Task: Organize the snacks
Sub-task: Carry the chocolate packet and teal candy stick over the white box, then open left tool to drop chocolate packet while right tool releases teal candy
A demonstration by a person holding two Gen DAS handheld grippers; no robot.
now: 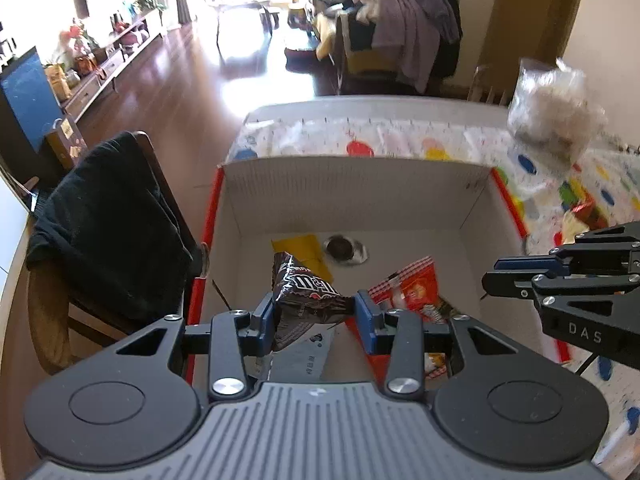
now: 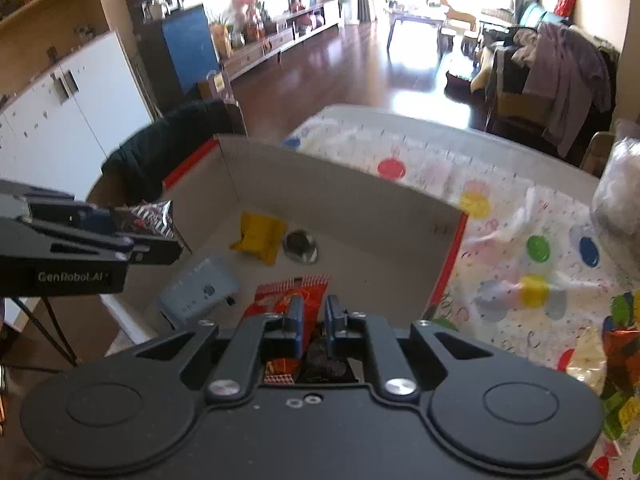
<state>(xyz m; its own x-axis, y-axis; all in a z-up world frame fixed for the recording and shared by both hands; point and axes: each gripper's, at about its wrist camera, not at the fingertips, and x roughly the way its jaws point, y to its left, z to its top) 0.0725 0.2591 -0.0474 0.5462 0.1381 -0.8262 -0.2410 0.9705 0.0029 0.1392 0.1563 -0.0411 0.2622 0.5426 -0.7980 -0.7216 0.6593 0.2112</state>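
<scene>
My left gripper (image 1: 314,310) is shut on a dark brown candy packet (image 1: 304,296) and holds it above the open cardboard box (image 1: 352,184). In the box lie a yellow packet (image 1: 302,254), a round foil-wrapped snack (image 1: 345,249), a red snack bag (image 1: 412,288) and a pale flat packet (image 2: 198,290). My right gripper (image 2: 312,316) hangs over the box's near right part, its jaws close together with a narrow gap and nothing between them. It shows in the left wrist view (image 1: 490,284) at the right. The left gripper with the brown packet (image 2: 154,218) shows at the left of the right wrist view.
The box stands on a table with a dotted cloth (image 2: 520,240). A clear bag of pale snacks (image 1: 552,120) stands at the table's right. More snack packets (image 2: 616,352) lie on the cloth at the right. A chair draped in black cloth (image 1: 108,228) stands left of the box.
</scene>
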